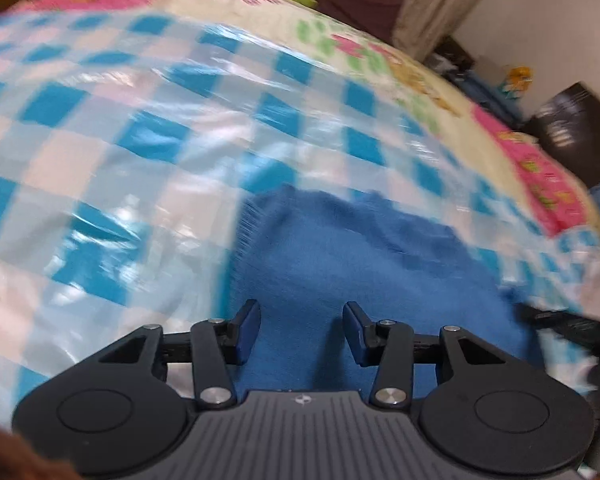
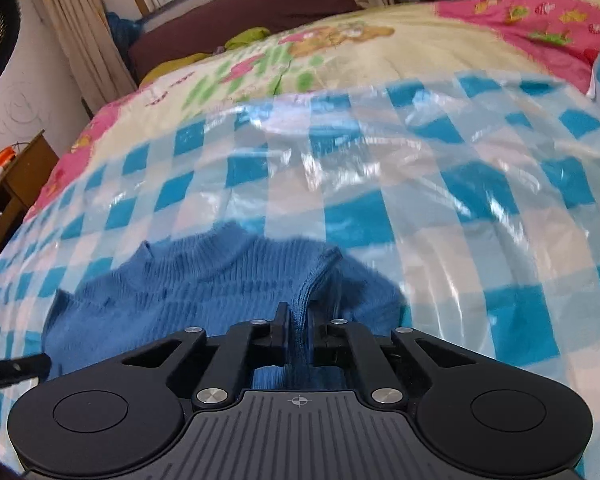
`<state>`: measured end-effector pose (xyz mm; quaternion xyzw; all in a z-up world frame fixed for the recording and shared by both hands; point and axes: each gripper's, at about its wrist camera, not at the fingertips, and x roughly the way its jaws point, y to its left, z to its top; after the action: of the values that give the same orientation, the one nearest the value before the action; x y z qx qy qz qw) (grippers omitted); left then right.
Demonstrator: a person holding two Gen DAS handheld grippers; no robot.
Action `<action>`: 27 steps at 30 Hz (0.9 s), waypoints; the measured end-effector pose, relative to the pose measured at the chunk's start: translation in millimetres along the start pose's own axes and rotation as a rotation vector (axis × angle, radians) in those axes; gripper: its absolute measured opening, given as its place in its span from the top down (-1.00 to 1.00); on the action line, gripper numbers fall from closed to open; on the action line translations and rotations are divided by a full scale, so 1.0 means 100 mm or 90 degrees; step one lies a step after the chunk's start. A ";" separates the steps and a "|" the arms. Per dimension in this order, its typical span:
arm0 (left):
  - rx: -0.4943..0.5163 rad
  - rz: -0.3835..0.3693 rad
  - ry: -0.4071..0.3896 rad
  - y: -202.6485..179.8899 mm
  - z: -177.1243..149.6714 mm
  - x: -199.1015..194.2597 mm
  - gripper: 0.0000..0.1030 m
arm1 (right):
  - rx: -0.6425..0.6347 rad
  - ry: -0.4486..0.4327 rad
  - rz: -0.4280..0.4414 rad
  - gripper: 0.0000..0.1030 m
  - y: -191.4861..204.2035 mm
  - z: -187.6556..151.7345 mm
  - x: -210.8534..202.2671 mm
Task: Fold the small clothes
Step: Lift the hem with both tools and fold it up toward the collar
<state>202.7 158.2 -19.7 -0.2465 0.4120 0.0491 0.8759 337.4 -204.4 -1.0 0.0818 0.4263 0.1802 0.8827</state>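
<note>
Two grippers work one blue knitted sweater (image 2: pixel 204 280), which lies on the checked plastic sheet (image 2: pixel 440 200) over your bed. Your right gripper (image 2: pixel 299 328) pinches a raised fold of the knit; your left gripper (image 1: pixel 300 332) hangs parted above it, gripping nothing.

Left gripper (image 1: pixel 300 334): black linkage arms, silver pivot screws, blue pads on fingers (image 1: pixel 247 332), grey ribbed body, crosshair mark at centre, round black discs each side. Right gripper (image 2: pixel 299 330): same build, black fingers (image 2: pixel 281 328).
</note>
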 end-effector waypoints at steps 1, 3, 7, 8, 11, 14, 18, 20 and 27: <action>-0.002 0.019 -0.009 0.03 0.01 0.01 0.17 | -0.001 -0.011 0.001 0.88 0.00 0.03 -0.01; -0.017 0.049 -0.021 0.11 0.03 0.03 0.20 | 0.014 -0.034 0.006 0.89 -0.02 0.09 -0.04; -0.050 0.056 -0.009 0.28 0.01 0.10 0.21 | 0.023 -0.027 -0.025 0.89 -0.09 0.10 0.11; -0.047 0.056 -0.009 0.26 0.00 0.10 0.21 | 0.016 -0.015 -0.040 0.89 -0.11 0.08 0.18; -0.047 0.043 -0.008 0.25 -0.01 0.05 0.21 | 0.031 0.008 -0.062 0.89 -0.23 0.01 0.30; -0.049 0.031 -0.008 0.24 0.01 -0.02 0.21 | 0.069 0.001 -0.048 0.79 -0.38 0.01 0.24; -0.048 0.007 -0.012 0.20 -0.01 -0.14 0.19 | 0.094 -0.007 -0.012 0.70 -0.46 0.04 0.07; -0.053 -0.009 -0.010 0.19 -0.04 -0.18 0.14 | 0.096 -0.010 0.015 0.58 -0.44 0.01 -0.04; -0.038 -0.011 0.014 0.13 -0.28 -0.20 0.09 | 0.071 0.045 0.028 0.37 -0.32 -0.19 -0.11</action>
<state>166.1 159.1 -24.6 -0.2762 0.4176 0.0511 0.8641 324.0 -238.4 -14.7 0.1339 0.4645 0.1782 0.8571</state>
